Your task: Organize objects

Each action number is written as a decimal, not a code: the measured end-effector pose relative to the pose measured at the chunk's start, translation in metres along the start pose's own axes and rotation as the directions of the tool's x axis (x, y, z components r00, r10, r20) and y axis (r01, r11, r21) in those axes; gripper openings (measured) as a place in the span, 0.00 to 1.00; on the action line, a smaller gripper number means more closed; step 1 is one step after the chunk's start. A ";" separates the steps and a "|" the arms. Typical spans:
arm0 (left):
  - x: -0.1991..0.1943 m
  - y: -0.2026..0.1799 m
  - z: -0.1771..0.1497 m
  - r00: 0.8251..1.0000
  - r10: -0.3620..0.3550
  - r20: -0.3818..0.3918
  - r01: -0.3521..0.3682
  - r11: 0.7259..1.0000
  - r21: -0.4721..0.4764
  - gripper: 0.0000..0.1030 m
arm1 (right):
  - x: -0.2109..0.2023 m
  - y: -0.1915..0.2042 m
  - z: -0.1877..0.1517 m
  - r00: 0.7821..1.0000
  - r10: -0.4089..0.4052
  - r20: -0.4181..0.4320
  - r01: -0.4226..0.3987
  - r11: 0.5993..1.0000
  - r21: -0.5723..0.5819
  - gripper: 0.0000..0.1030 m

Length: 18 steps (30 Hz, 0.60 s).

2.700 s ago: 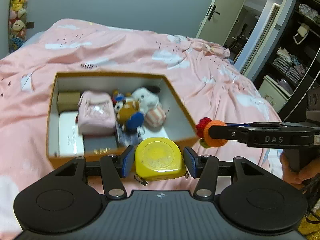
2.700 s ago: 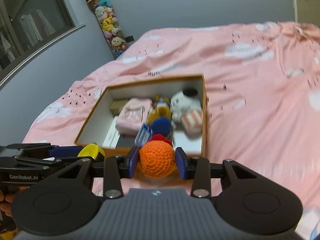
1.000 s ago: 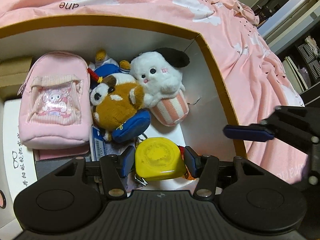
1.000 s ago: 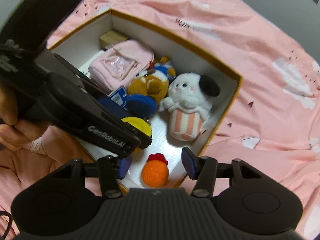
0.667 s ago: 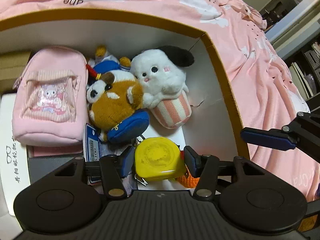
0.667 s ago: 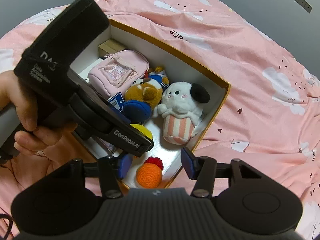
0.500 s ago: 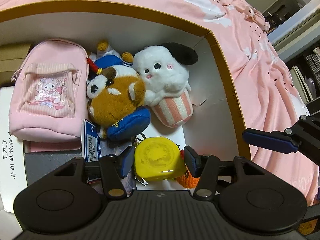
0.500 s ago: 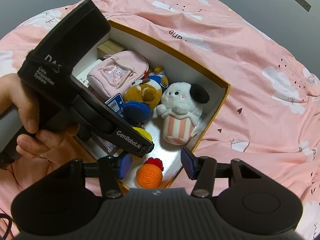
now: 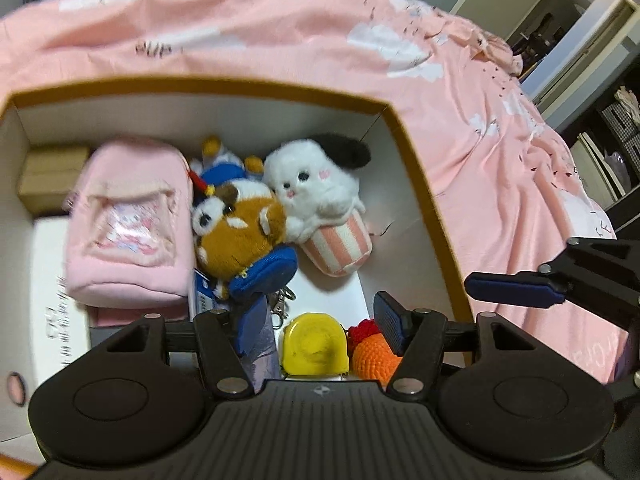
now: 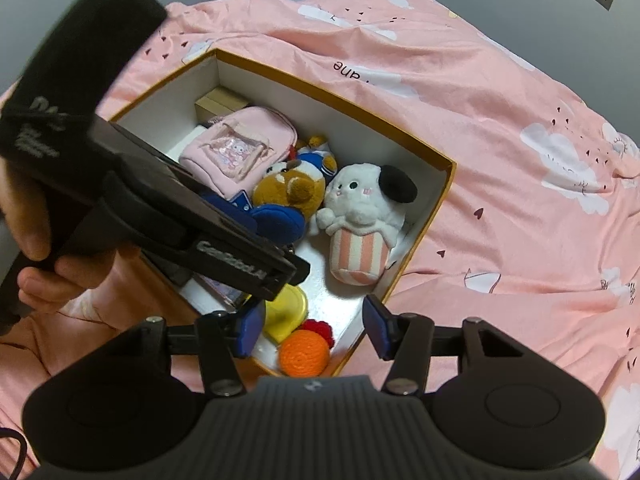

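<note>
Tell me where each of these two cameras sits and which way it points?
Left wrist: on the left gripper, looking down into the box; its own open fingers show, tape measure between them, untouched.
Right wrist: on the right gripper, looking down at the box's near corner; its open fingers and the person's left hand show.
Both see the white plush and orange crochet ball.

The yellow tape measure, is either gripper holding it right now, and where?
No. The tape measure lies free in the box; the left gripper's jaws have just been opening, clear of it.

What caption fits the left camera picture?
Open left gripper above yellow tape measure and orange crochet ball inside the toy box.
</note>
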State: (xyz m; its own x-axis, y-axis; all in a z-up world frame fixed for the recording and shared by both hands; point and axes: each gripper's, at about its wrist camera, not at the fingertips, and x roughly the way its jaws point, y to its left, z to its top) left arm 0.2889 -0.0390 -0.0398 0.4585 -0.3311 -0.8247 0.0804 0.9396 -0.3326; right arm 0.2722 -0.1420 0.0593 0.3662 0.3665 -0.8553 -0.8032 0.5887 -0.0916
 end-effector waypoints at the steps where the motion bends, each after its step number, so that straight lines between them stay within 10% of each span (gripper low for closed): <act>1: -0.006 -0.002 0.000 1.000 0.011 0.014 -0.012 1.000 0.012 0.69 | -0.004 0.001 0.000 1.000 0.002 0.006 -0.002 1.000 0.005 0.54; 9: -0.074 -0.018 -0.008 0.977 0.114 0.182 -0.135 0.985 0.109 0.69 | -0.044 0.015 0.003 0.996 0.010 0.090 -0.014 0.999 0.044 0.55; 18: -0.148 -0.030 -0.028 0.911 0.189 0.367 -0.263 0.951 0.164 0.74 | -0.088 0.030 0.003 0.977 0.005 0.213 -0.040 0.987 0.157 0.59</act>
State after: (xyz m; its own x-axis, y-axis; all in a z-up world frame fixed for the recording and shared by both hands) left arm 0.1936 -0.0206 0.0797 0.7575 -0.0927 -0.6462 0.1007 0.9946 -0.0247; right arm 0.2171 -0.1547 0.1336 0.4537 0.5146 -0.7276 -0.7330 0.6798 0.0237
